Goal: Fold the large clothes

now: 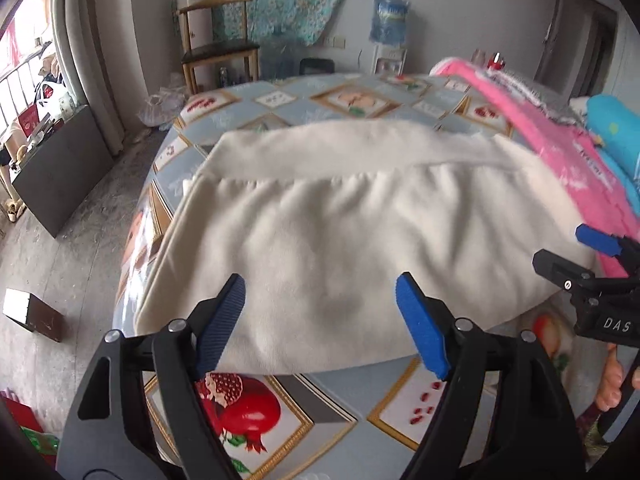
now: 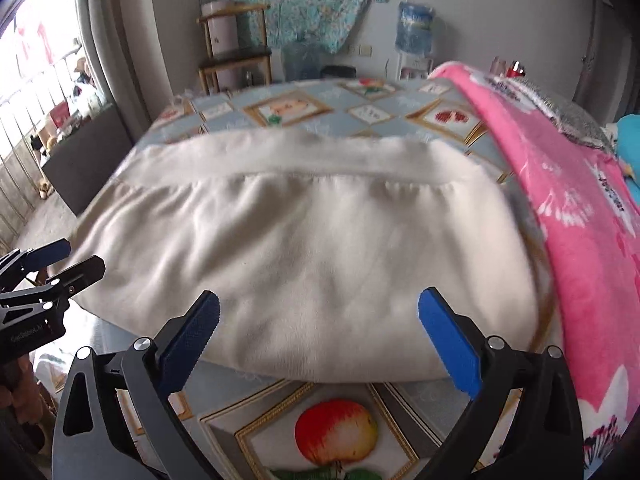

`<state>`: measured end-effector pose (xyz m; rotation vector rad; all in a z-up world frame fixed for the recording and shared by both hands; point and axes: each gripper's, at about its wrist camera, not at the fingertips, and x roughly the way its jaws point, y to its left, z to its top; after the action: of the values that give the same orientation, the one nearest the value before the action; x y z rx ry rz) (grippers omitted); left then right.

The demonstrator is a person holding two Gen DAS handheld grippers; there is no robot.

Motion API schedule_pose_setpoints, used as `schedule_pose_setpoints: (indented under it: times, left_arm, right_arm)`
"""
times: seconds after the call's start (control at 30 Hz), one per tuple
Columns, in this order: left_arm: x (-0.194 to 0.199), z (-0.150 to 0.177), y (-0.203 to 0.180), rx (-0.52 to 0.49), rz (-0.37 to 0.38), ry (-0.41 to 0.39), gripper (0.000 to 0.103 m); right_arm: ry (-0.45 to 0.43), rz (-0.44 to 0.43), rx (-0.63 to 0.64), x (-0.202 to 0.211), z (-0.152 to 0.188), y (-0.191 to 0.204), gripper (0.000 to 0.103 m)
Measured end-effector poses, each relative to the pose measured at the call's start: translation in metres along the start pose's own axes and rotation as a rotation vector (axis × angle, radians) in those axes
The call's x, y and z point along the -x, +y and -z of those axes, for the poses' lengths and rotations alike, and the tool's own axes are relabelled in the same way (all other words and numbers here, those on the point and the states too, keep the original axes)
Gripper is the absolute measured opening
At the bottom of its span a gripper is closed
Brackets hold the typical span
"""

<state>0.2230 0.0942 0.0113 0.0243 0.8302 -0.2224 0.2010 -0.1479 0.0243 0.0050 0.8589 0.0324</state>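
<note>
Cream garment (image 1: 328, 232) folded; both grippers' jaws open.

one cream garment (image 1: 320, 216), one pink blanket (image 2: 592, 208), two grippers, one wooden chair (image 1: 218, 46)

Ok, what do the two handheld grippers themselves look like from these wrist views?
Both match: the left gripper and right gripper have black angular plastic arms with silver pivot screws and ribbed blue finger pads. The right one's body carries white "DAS" lettering.
</note>
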Motion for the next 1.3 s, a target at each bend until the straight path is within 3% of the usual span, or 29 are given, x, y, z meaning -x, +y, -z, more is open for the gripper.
schedule_pose_setpoints:
  times: [0.17, 0.43, 0.57, 0.83, 1.1, 1.3]
  left_arm:
    - [0.048, 0.005, -0.007, 0.014, 0.07, -0.094, 0.086]
    - [0.106, 0.013, -0.031, -0.057, 0.042, -0.199, 0.096]
    - [0.122, 0.011, -0.037, -0.044, 0.046, -0.213, 0.096]
    - [0.126, 0.008, -0.049, -0.067, -0.132, -0.187, 0.096]
    - [0.114, 0.015, -0.047, 0.022, -0.093, -0.151, 0.096]
    - [0.089, 0.023, -0.058, -0.021, -0.085, -0.071, 0.096]
  right_arm:
    - [-0.113, 0.073, 0.005, 0.046, 0.016, -0.006, 0.097]
    - [-0.256, 0.175, 0.087, 0.1, 0.032, -0.001, 0.097]
    - [-0.289, 0.2, 0.045, 0.121, 0.039, -0.004, 0.097]
    - [-0.271, 0.161, -0.082, 0.135, 0.048, -0.023, 0.097]
    - [-0.192, 0.169, -0.142, 0.121, 0.053, -0.03, 0.097]
    - [-0.127, 0.188, -0.149, 0.106, 0.058, -0.031, 0.097]
